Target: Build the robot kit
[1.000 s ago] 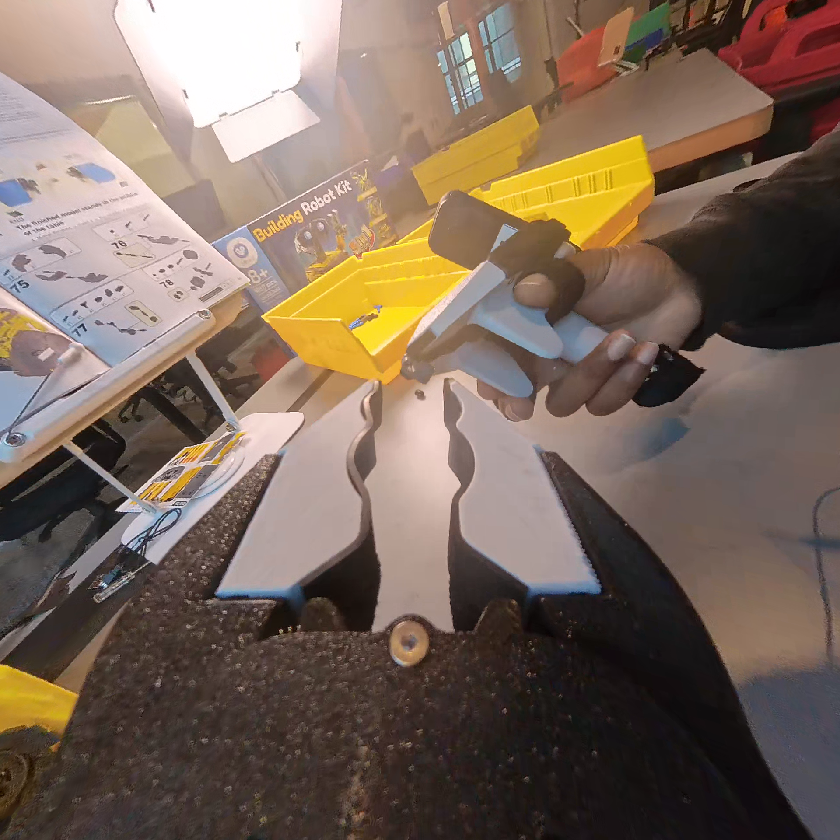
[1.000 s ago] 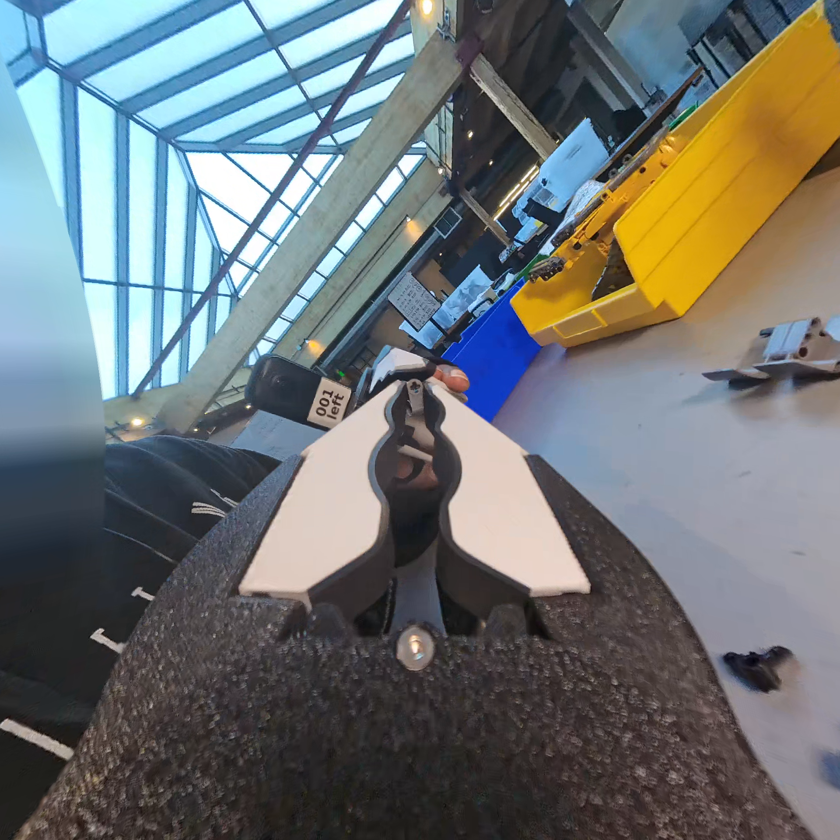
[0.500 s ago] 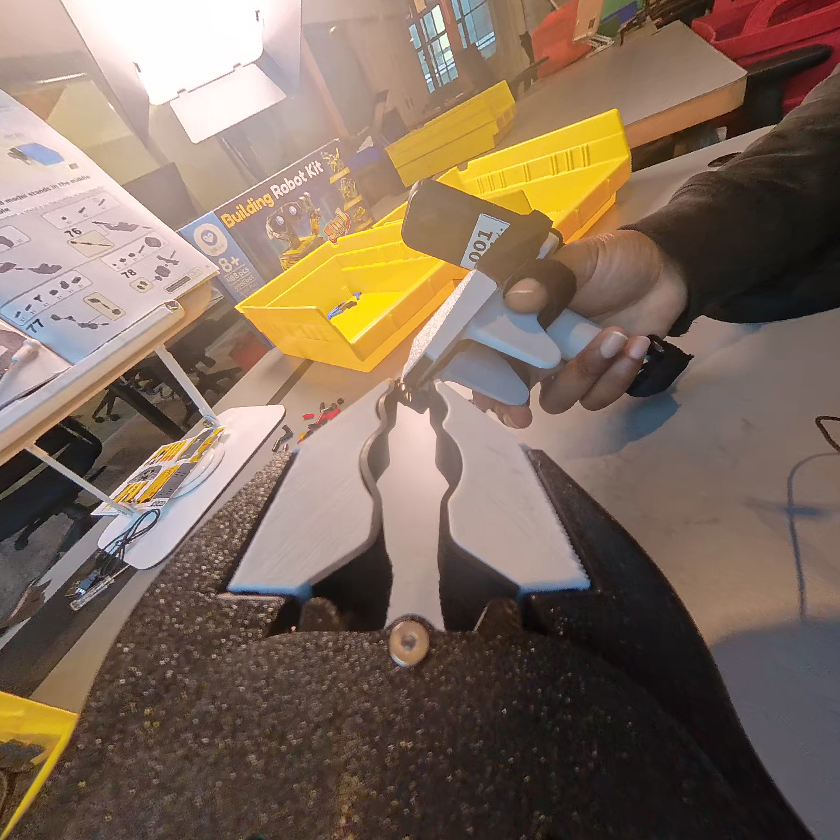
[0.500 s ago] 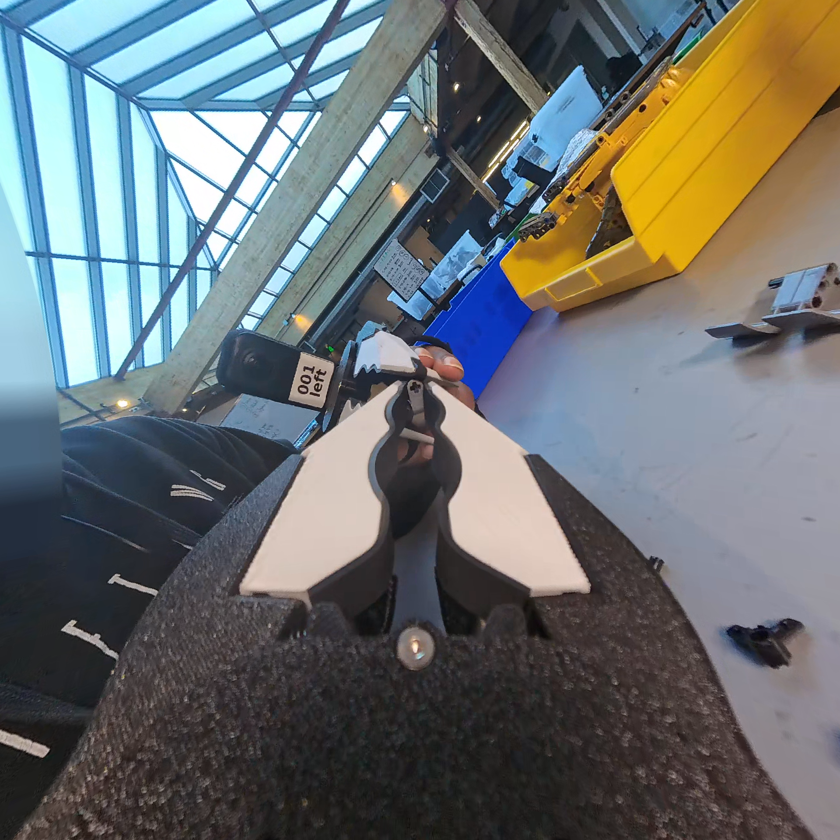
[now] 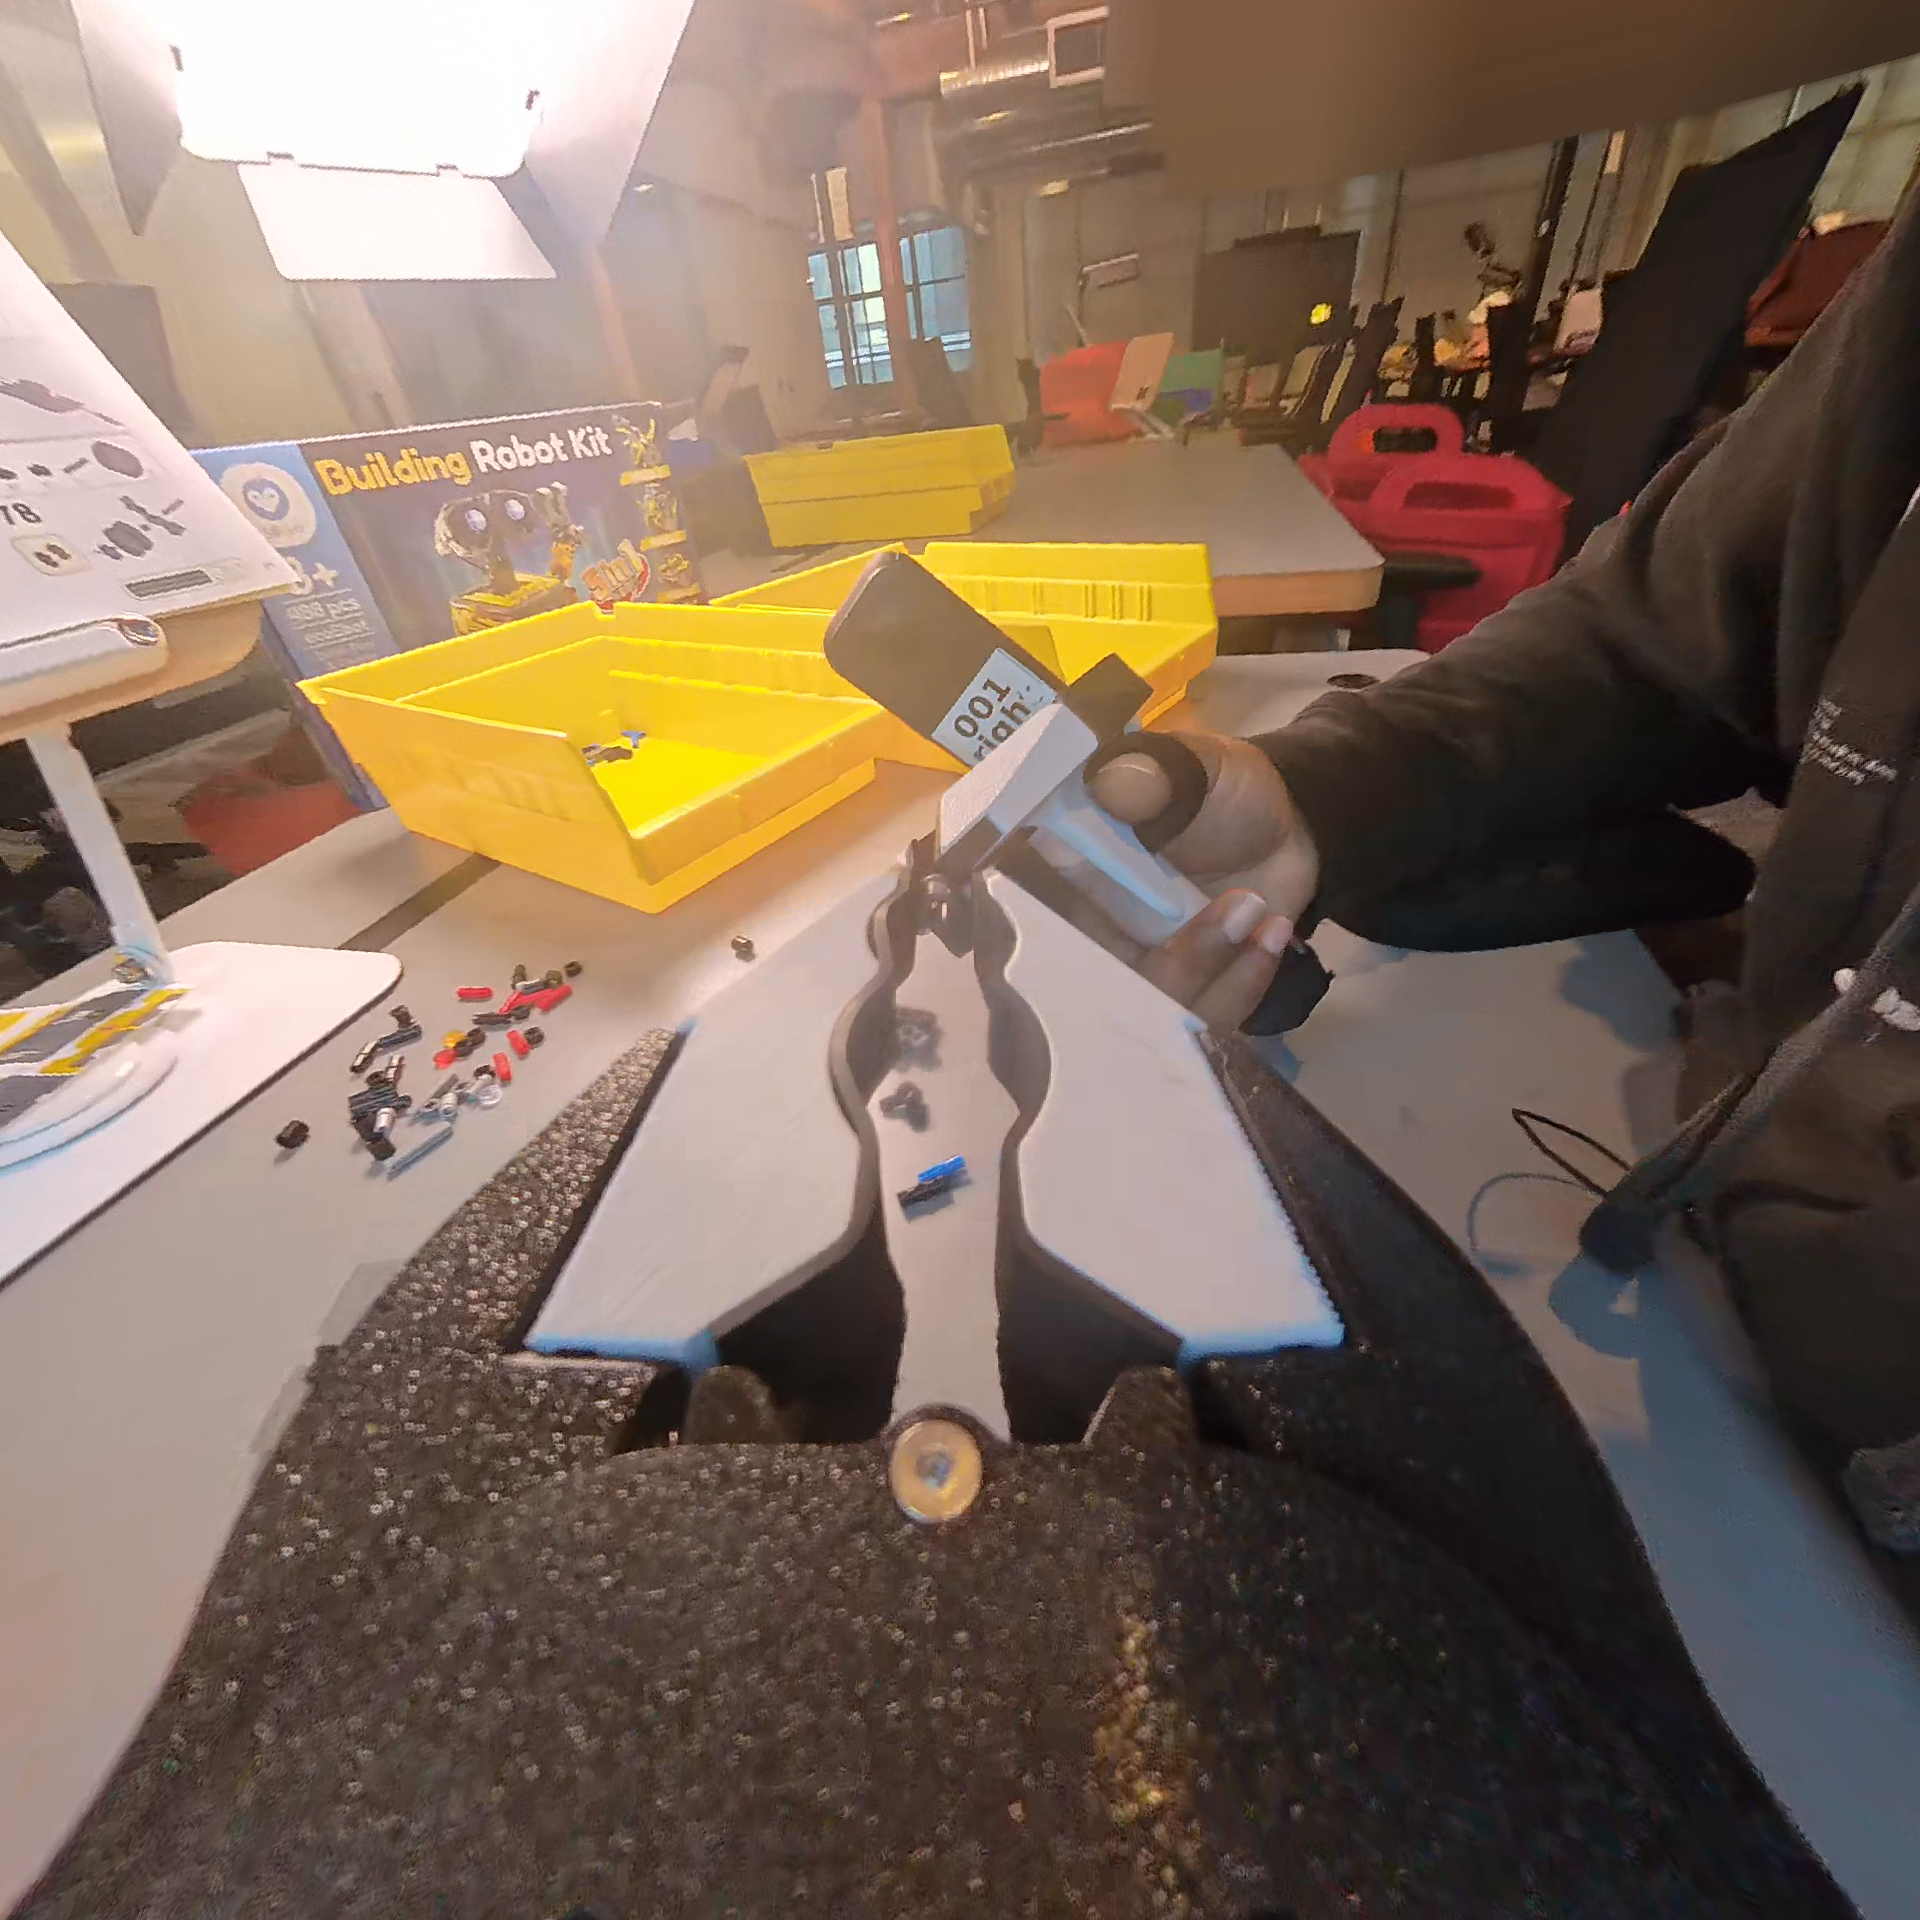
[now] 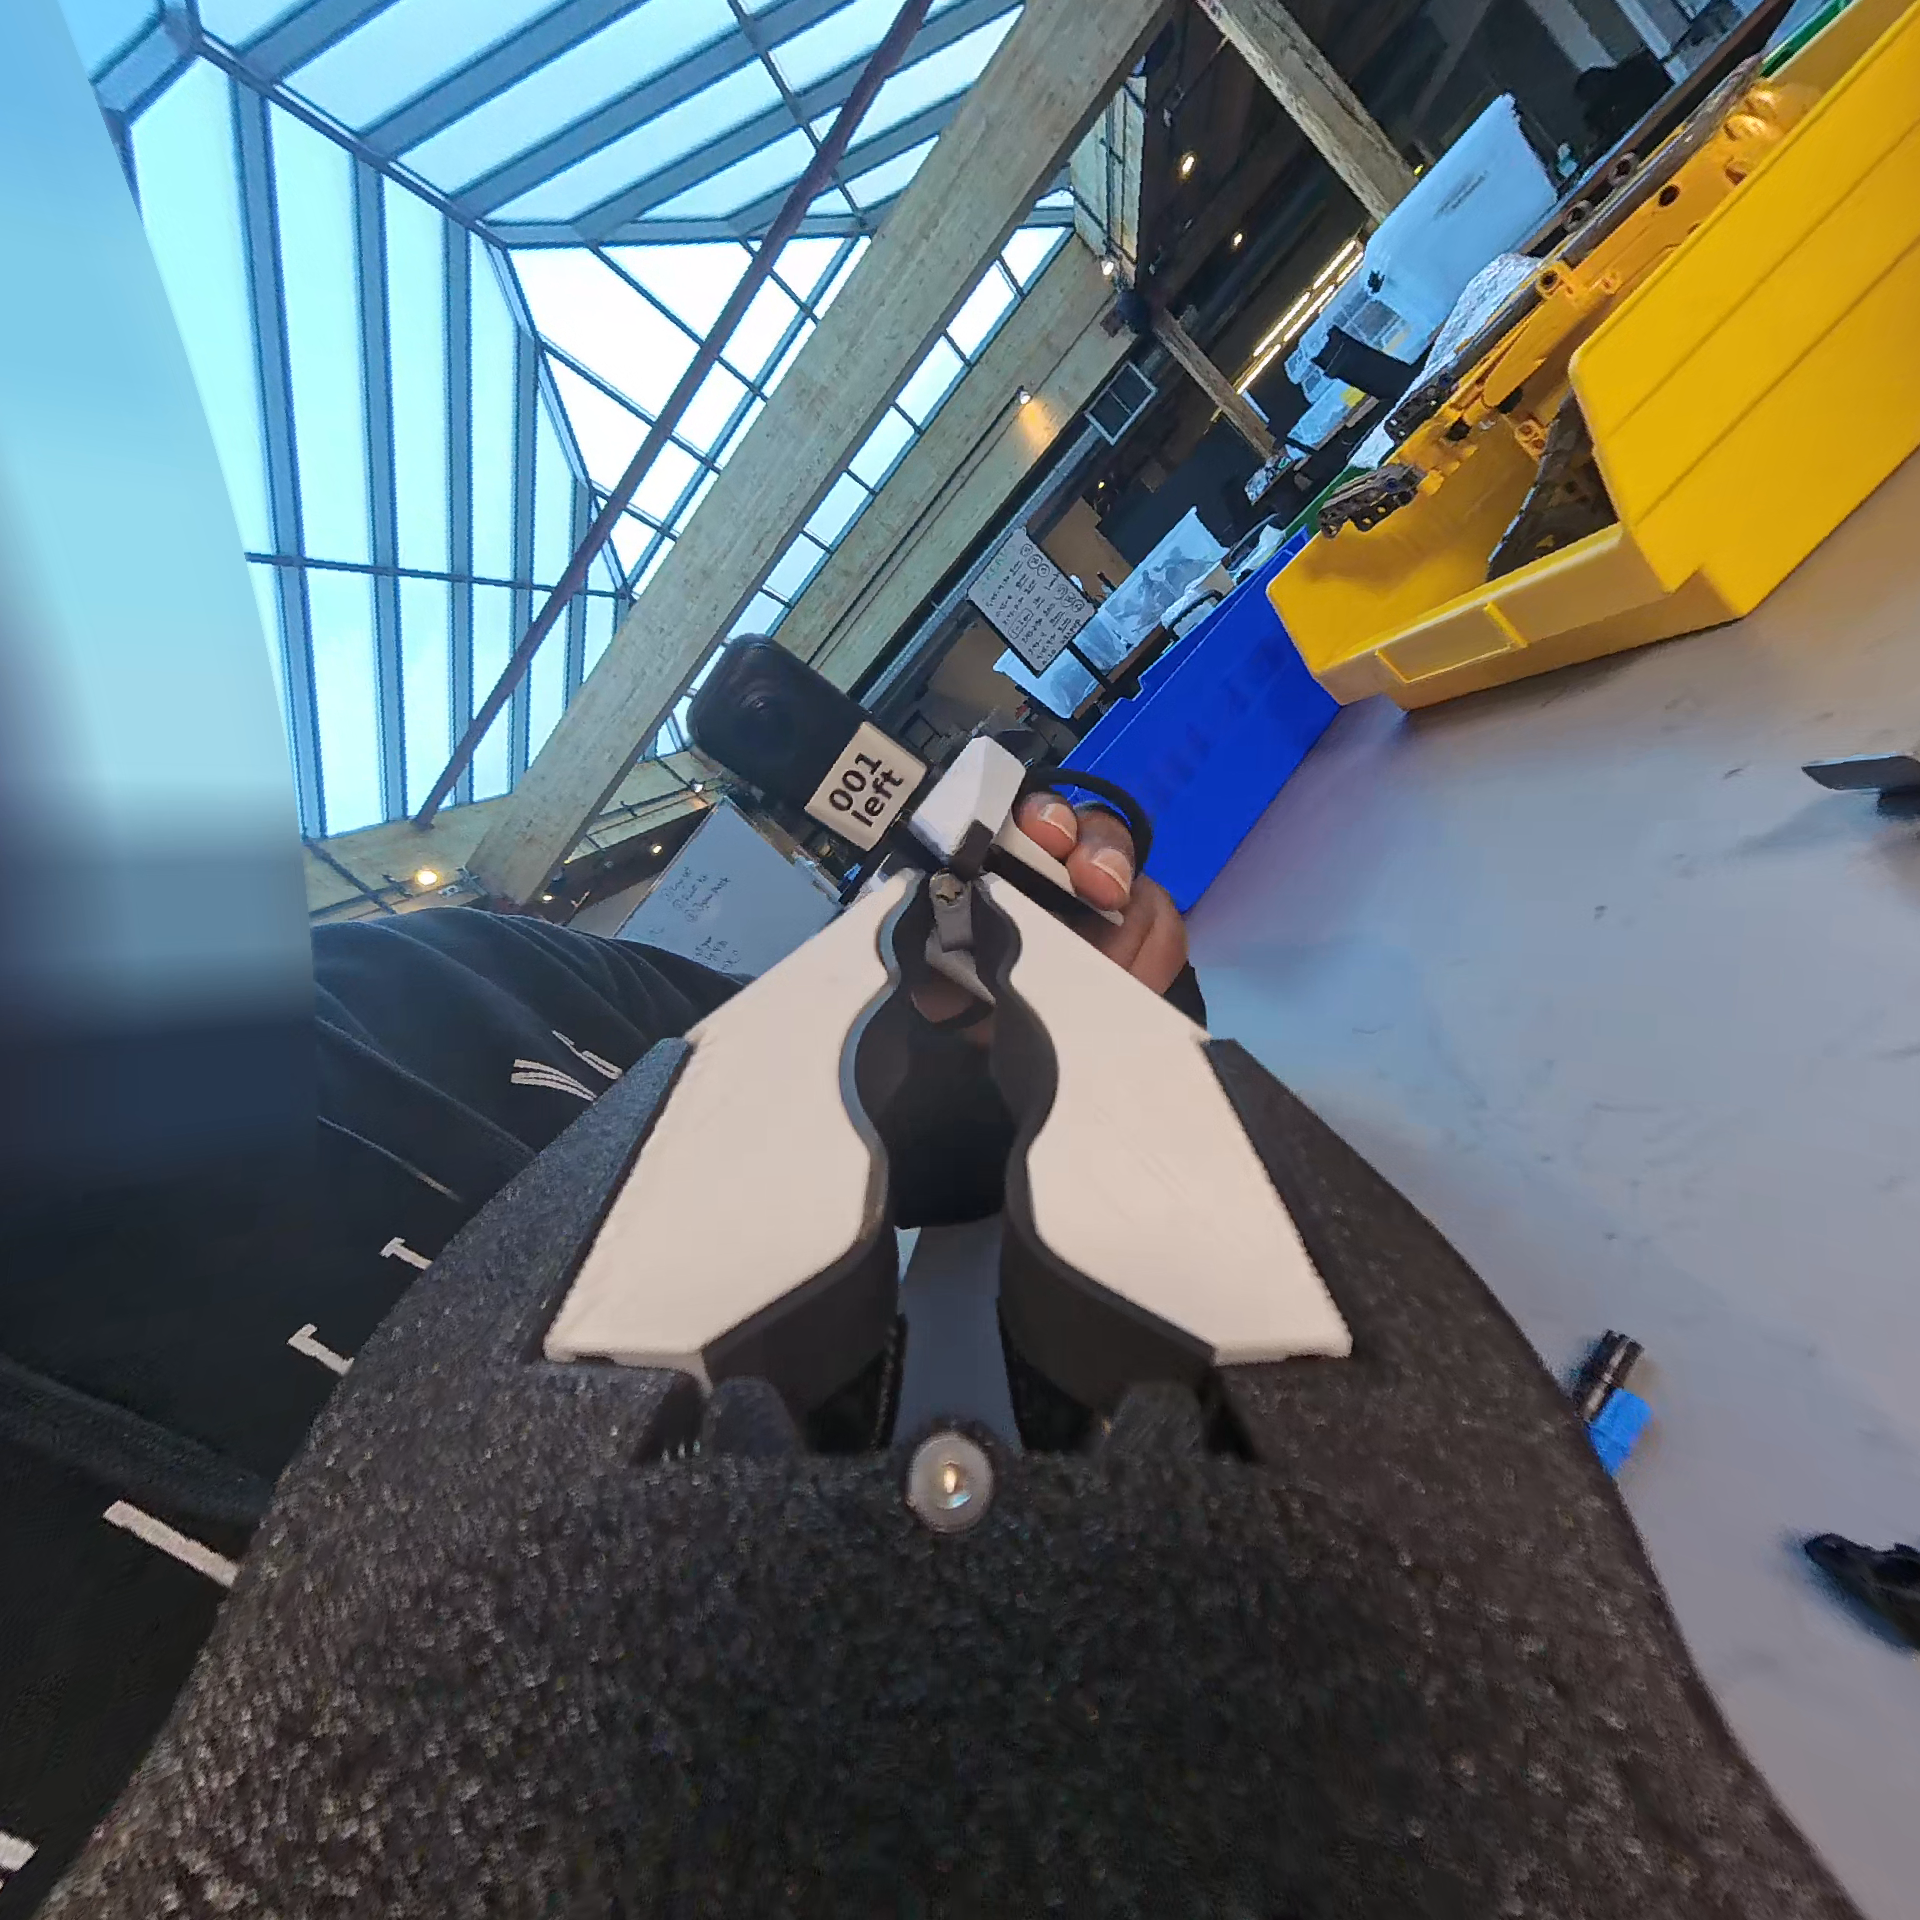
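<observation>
My right gripper [image 6: 951,914] is shut on a small grey connector piece [image 6: 956,935] with a cross hole at its tip and holds it in the air. My left gripper [image 5: 943,894] meets it tip to tip, its jaws closed on the far end of the same small piece, which looks dark in the left wrist view [image 5: 938,902]. The right gripper also shows in the left wrist view [image 5: 1013,795], held by a hand in a dark sleeve. The left gripper shows in the right wrist view [image 6: 971,831], also hand-held. Both are above the grey table [image 5: 1455,1039].
Loose small red, black and grey parts [image 5: 457,1049] lie on the table at the left. A blue pin [image 5: 935,1169] and black bits [image 5: 904,1101] lie under my left fingers. Behind them are yellow bins [image 5: 665,769], a kit box [image 5: 468,530] and an instruction booklet [image 5: 94,499] on a white stand [image 5: 239,1039]. A black cable [image 5: 1548,1143] lies at the right. Only a small space, under 4 cm, lies between the two pairs of fingers.
My left gripper has closed from open onto the piece that the right gripper holds. Both grippers have risen and tilted, so more of the table and its loose parts show.
</observation>
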`<state>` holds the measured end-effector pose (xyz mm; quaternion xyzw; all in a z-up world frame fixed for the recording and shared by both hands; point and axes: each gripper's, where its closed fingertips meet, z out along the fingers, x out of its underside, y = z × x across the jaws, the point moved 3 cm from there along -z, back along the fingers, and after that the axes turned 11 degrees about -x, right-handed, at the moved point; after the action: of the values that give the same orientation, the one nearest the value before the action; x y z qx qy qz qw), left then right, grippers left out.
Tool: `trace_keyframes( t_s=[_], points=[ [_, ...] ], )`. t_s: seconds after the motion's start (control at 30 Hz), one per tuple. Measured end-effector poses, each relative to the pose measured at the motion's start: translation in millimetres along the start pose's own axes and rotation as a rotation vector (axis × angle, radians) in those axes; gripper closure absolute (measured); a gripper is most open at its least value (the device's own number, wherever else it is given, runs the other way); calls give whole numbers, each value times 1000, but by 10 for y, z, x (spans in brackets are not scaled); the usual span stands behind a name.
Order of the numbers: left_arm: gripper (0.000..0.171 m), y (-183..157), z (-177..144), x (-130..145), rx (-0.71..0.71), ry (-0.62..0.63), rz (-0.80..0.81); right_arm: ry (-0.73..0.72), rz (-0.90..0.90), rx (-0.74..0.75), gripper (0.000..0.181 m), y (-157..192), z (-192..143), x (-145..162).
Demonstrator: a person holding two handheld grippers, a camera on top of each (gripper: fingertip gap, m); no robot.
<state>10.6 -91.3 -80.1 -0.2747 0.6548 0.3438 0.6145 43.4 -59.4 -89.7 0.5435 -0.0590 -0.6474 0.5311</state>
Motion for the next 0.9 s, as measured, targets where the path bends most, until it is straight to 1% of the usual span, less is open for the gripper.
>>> trace_keyframes(
  t_s=[0.13, 0.23, 0.37, 0.63, 0.67, 0.77, 0.8, 0.83, 0.9],
  points=[
    [163, -12, -6, -24, 49, -22, -100, 6, -6, -24, 172, 32, 5, -4],
    [163, -23, -5, -35, 97, -36, -197, 40, -79, -16, 171, 59, 2, -12],
    [163, -53, -12, -48, 130, -46, -227, 75, -134, -17, 171, 100, 1, -3],
    [164, -62, -18, -32, 166, -41, -276, 77, -56, -58, 170, 109, -7, 19],
    [171, -60, -18, -19, 163, -34, -269, 70, -26, -56, 170, 92, -15, 22],
    [171, 18, -12, 80, 122, 28, -262, 1, 42, -34, 164, 22, -96, -63],
    [171, 72, -17, 124, 103, 53, -269, 2, 27, -9, 163, -3, -135, -90],
    [171, 118, -29, 153, 95, 68, -284, 29, -19, 35, 162, -34, -172, -101],
    [170, 180, -49, 217, 93, 111, -305, 134, -150, 132, 162, -84, -229, -79]
  ],
)
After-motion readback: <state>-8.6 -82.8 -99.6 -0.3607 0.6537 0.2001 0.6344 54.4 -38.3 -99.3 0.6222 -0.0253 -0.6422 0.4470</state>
